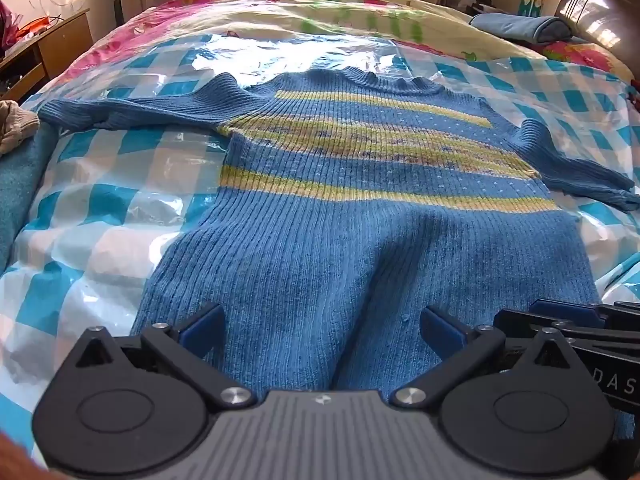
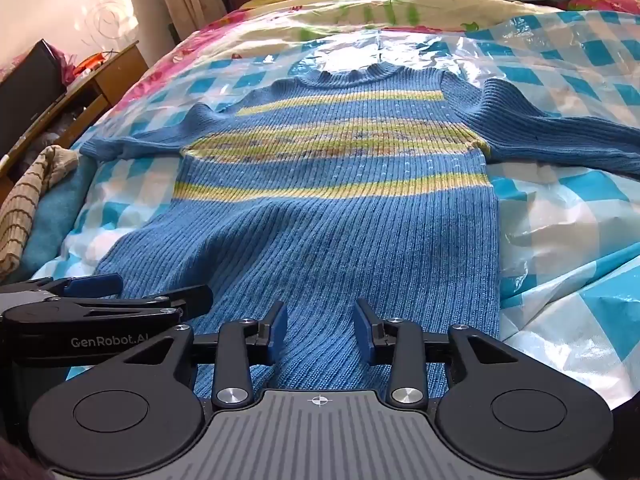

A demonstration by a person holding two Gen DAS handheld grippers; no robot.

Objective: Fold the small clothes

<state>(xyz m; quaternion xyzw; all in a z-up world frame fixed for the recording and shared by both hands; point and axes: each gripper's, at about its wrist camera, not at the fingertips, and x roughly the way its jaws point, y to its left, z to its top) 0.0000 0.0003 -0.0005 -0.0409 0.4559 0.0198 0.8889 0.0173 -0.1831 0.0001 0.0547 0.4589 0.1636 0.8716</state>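
A: Your sweater (image 1: 360, 184) lies flat on the checked sheet (image 1: 104, 200) over the bed, collar far, hem near, both sleeves spread out.

B: And your left claw (image 1: 320, 326)?

A: Released, jaws spread as wide as they go, above the near hem, nothing pinched. Your right claw (image 2: 320, 326) is narrower but also released; knit shows through the gap, pads not pressing.

B: What does each view add?

A: The left view shows the right sleeve's cuff and, far right, a dark headboard (image 1: 600, 20). The right view shows a striped beige cloth (image 2: 28, 208) at the left and the black box (image 2: 28, 84) on the wooden desk (image 2: 100, 92).
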